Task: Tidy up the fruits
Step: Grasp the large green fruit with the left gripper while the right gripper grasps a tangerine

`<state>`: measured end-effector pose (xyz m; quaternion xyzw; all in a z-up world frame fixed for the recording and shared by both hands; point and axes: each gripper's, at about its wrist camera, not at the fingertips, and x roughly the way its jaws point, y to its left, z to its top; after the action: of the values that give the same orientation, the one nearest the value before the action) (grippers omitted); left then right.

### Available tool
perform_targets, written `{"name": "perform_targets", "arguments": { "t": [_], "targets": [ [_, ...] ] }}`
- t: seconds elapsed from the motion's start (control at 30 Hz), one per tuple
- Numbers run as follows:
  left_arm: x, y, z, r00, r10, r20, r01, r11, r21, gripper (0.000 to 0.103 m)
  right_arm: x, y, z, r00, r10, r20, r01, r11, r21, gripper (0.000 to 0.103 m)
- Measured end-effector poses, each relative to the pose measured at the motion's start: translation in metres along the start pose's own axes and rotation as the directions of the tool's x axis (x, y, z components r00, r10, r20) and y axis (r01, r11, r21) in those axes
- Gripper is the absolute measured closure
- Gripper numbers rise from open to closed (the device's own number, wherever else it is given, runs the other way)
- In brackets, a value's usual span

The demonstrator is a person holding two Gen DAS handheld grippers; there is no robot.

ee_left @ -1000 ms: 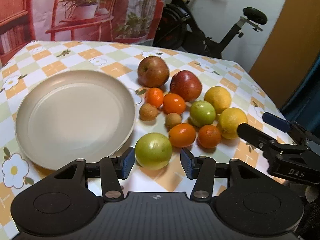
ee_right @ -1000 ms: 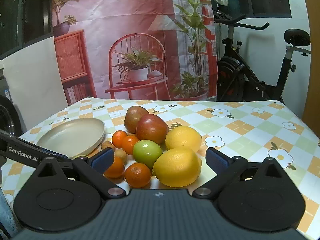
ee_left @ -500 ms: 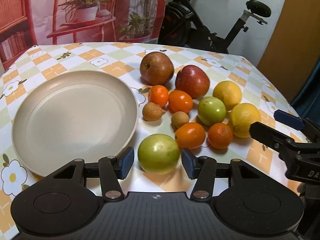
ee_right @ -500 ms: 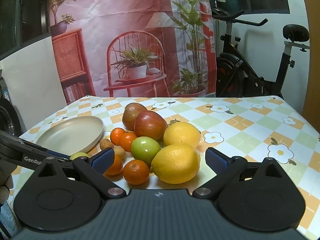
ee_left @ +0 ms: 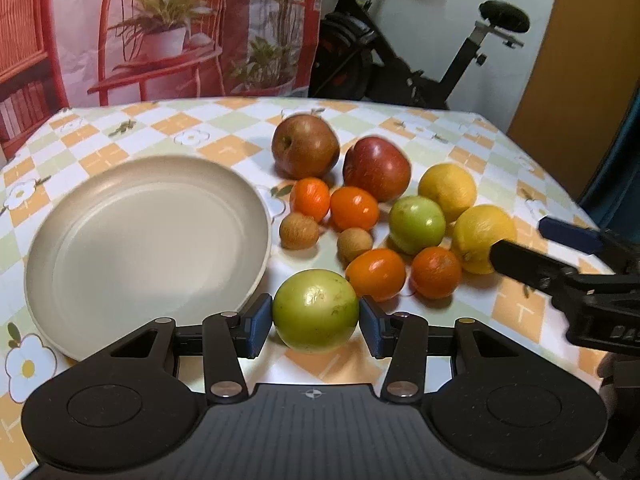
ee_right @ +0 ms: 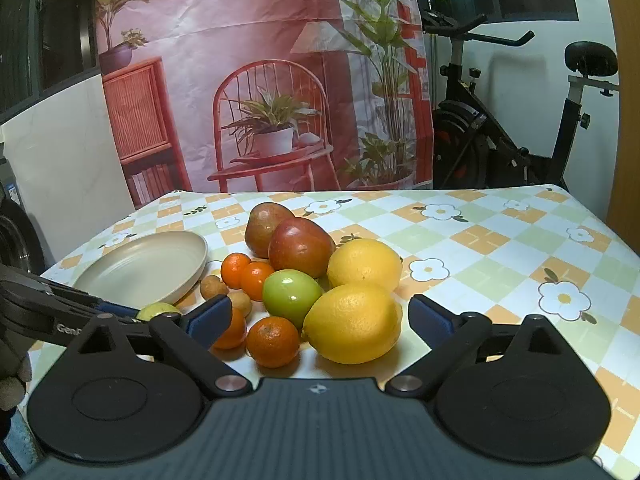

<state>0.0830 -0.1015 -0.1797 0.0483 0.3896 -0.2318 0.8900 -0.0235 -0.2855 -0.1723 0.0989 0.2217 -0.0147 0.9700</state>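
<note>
Left tongs (ee_left: 316,322) clamp the green apple (ee_left: 316,310) beside the plate (ee_left: 256,204), ready for transfer; right tongs (ee_right: 320,314) gape apart, framing the near lemon (ee_right: 354,322).

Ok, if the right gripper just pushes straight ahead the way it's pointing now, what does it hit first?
Most likely the near lemon: it sits right ahead of the right gripper, between its wide-open fingers. The small orange beside it lies close to the same line, so it may get nudged too; depth is hard to judge.

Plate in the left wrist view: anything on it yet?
Empty. The plate shows only bare surface; the green apple sits beside it on the table, between the left gripper fingers.
</note>
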Motion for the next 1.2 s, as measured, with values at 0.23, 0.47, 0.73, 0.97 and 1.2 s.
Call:
{"name": "perform_targets", "arguments": {
  "t": [0.23,0.47,0.73,0.97,1.2],
  "targets": [
    [-0.032,0.004,0.007,0.993,0.023,0.117,-0.024,1.000,0.013,0.053,-0.002,0.008,0.002,1.000,0.028,-0.003,-0.028,0.999,-0.034,0.017],
    [-0.055,0.022,0.013,0.983,0.064,0.172,-0.058,0.997,-0.040,0.053,0.007,0.030,0.009,0.994,0.100,-0.038,-0.103,0.990,-0.094,0.033],
    [-0.065,0.042,0.013,0.976,0.108,0.191,-0.089,0.990,-0.109,0.053,0.046,0.062,0.013,0.972,0.171,-0.160,-0.199,0.963,-0.180,0.045],
    [-0.065,0.055,0.011,0.974,0.117,0.197,-0.085,0.983,-0.161,0.053,0.071,0.078,0.010,0.965,0.111,-0.238,-0.176,0.945,-0.275,0.047],
    [-0.062,0.059,0.010,0.974,0.118,0.193,-0.084,0.981,-0.176,0.053,0.088,0.089,-0.001,0.958,0.054,-0.281,-0.158,0.919,-0.363,0.052]
  ]
}}
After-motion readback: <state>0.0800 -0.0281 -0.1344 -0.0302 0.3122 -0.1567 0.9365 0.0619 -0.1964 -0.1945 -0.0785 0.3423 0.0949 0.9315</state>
